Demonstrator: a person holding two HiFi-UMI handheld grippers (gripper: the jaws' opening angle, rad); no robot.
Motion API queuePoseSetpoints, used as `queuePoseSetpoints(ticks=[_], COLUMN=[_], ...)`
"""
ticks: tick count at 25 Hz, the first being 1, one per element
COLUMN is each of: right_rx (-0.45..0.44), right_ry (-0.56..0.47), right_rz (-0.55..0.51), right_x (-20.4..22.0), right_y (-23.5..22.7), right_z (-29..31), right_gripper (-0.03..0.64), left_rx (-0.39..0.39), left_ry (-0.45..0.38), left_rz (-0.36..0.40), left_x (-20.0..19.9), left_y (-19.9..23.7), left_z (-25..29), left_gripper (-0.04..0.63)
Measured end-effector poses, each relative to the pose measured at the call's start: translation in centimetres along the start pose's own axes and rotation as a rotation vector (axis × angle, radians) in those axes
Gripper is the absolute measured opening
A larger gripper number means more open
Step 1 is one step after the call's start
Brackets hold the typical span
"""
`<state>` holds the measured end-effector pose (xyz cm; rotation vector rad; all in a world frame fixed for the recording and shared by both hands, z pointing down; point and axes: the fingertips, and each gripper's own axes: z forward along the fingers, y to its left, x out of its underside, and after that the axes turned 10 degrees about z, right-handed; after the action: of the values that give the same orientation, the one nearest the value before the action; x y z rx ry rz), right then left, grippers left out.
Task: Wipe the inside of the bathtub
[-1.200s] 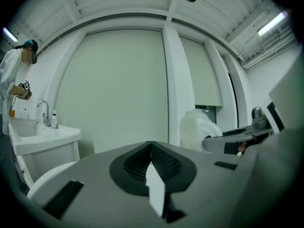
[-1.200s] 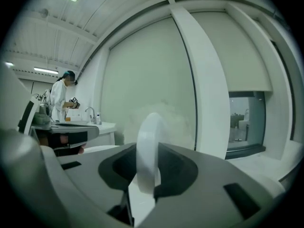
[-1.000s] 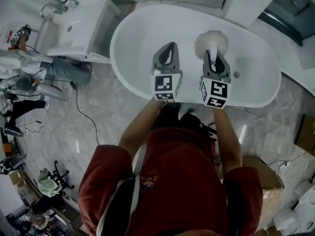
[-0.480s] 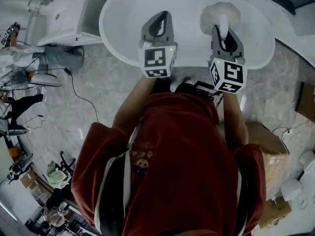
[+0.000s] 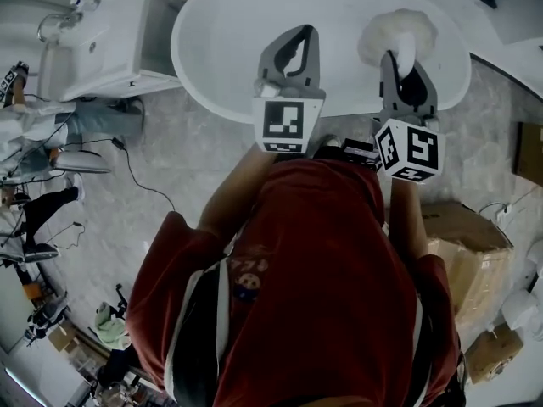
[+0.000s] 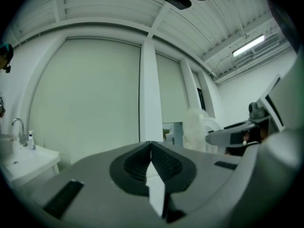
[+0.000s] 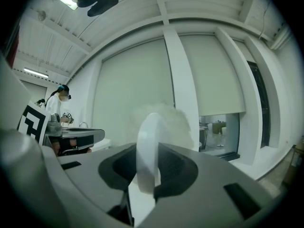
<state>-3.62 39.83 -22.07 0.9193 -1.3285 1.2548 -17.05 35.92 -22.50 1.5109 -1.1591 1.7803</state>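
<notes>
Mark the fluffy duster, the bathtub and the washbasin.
fluffy duster [image 5: 395,29], head view, on its fluffy white head.
bathtub [image 5: 242,24], head view, on its bare inner surface.
washbasin [image 5: 92,51], head view, on its white bowl.

A white oval bathtub [image 5: 229,24] is set at the far centre of the grey tiled floor [image 5: 182,197]; a white rectangular washbasin cabinet [image 5: 93,49] is placed just beside it, to the far left; the grey left gripper [image 5: 296,34] is held over the tub's near rim, with the grey right gripper [image 5: 400,59] to its right; a white fluffy duster [image 5: 383,30] is lodged by its handle between the right gripper's jaws, its head farther out over the tub's inside; a brown cardboard box [image 5: 462,244] is set on the floor at the near right; a thin black cable [image 5: 140,170] is laid across the floor at the left.
</notes>
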Motion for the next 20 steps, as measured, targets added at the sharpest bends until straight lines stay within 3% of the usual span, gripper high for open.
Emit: queuePoseSetpoints(ticks=[6, 12, 16, 20], right_rx=[-0.002, 0.001, -0.006, -0.002], right_ry=[-0.088, -0.302, -0.382, -0.35], right_rz=[-0.011, -0.138, -0.22, -0.222], right_x=[-3.1, -7.3, -8.0, -7.7], right_y=[3.7, 6.1, 6.4, 6.2], right_z=[-0.3, -1.1, -1.2, -0.8], right_gripper=[0.097, 0.097, 0.097, 0.097], left_rx=[-0.005, -0.048, -0.096, -0.069], left_ry=[-0.063, -0.194, -0.261, -0.203], left_rz=[-0.015, -0.077, -0.01, 0.119], left_x=[-2.9, -6.3, -7.4, -6.8], left_y=[2.3, 4.2, 3.7, 3.1], left_z=[-1.6, -2.9, -3.2, -2.9], left_gripper=[0.015, 0.015, 0.015, 0.015])
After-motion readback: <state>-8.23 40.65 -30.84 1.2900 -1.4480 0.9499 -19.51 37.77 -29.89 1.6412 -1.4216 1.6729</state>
